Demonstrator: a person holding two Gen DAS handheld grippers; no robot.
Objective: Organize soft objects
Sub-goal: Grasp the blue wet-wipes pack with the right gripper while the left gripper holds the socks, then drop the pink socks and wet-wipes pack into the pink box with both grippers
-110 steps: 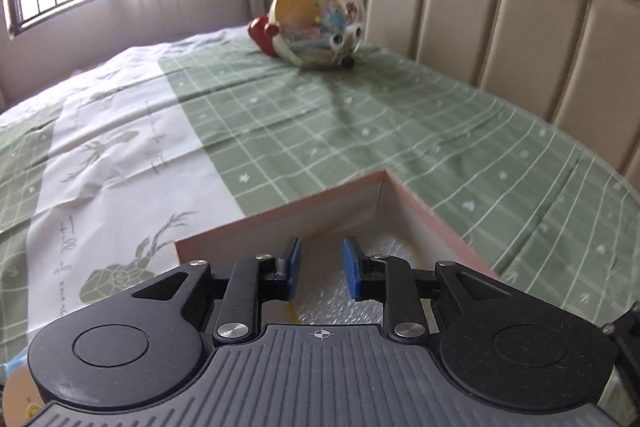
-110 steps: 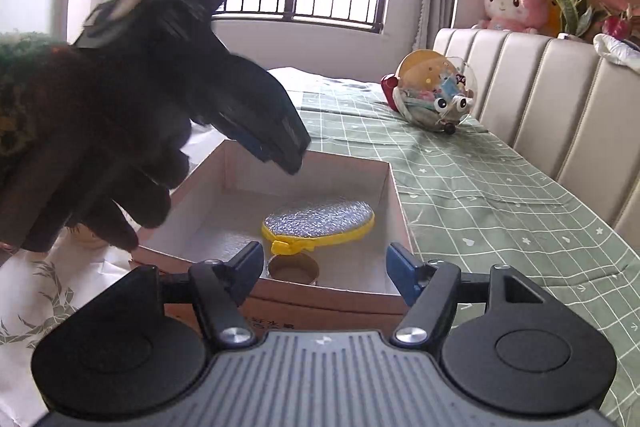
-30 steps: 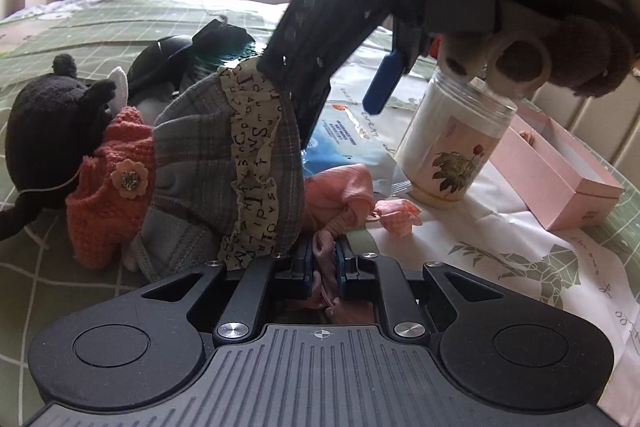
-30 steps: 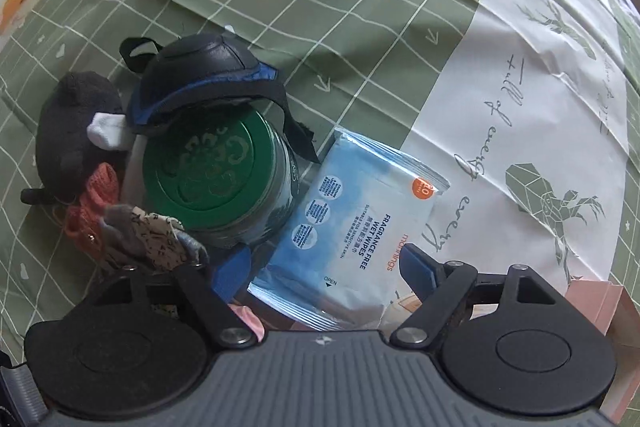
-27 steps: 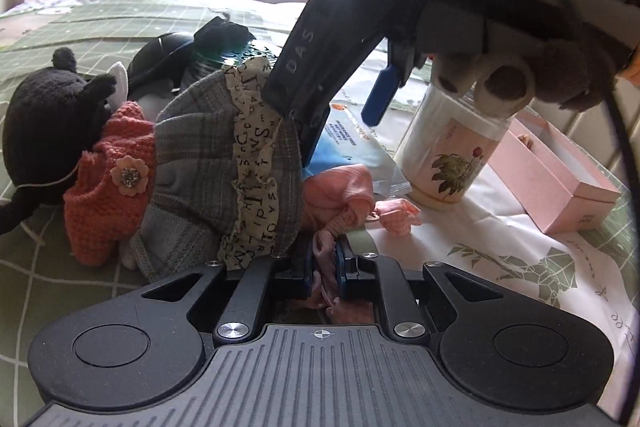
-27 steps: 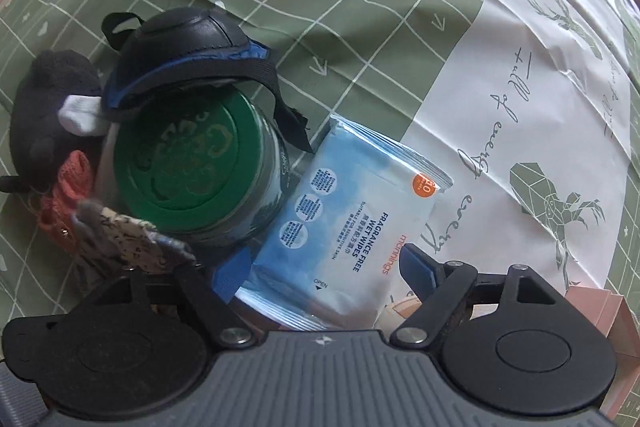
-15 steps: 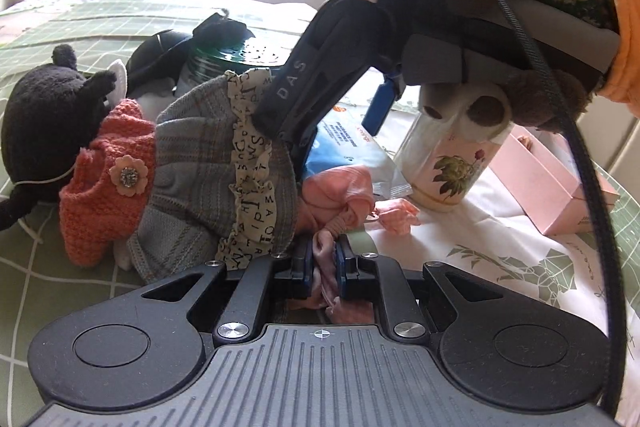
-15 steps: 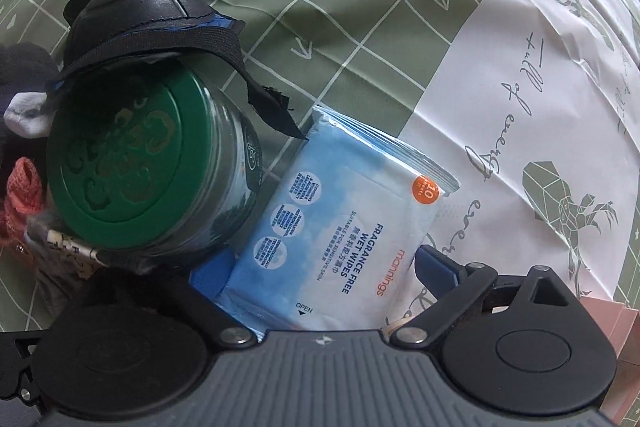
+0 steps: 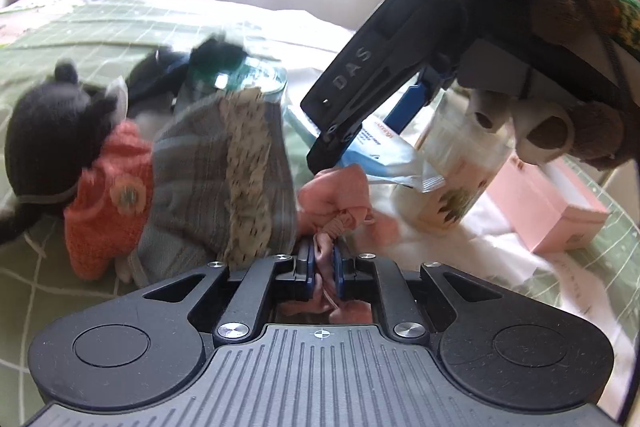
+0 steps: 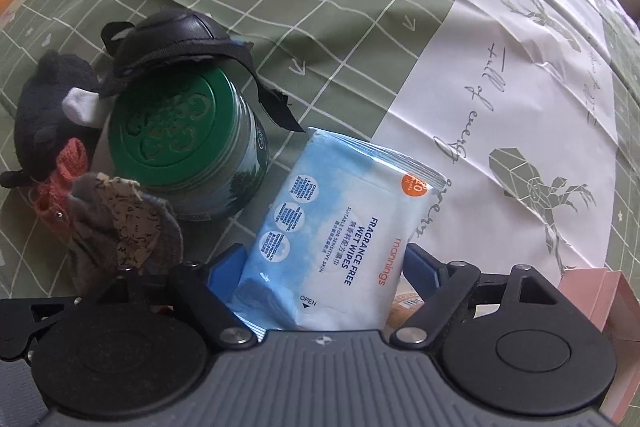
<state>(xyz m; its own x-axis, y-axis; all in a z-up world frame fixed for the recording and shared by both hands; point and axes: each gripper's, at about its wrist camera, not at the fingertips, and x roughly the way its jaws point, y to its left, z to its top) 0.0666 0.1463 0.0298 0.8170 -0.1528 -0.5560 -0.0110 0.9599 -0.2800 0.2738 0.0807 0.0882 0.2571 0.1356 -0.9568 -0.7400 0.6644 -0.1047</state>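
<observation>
The left gripper point(image 9: 322, 263) is clenched on the pink leg of a black plush doll in an orange knit top and grey skirt point(image 9: 168, 187), which lies on the green checked tablecloth point(image 10: 320, 7). The right gripper point(image 10: 326, 265) stands spread, its blue fingers straddling a blue soft pack of wet wipes point(image 10: 340, 227) beside a green-lidded jar point(image 10: 180, 143).

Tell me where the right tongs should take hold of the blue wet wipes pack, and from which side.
Grip the wet wipes pack across its short width, near the end with the OPEN tab, coming down from above. It lies flat and soft, its long sides are free, and the right tongs already straddle that end, open. Its far left edge sits close to the green-lidded jar.
</observation>
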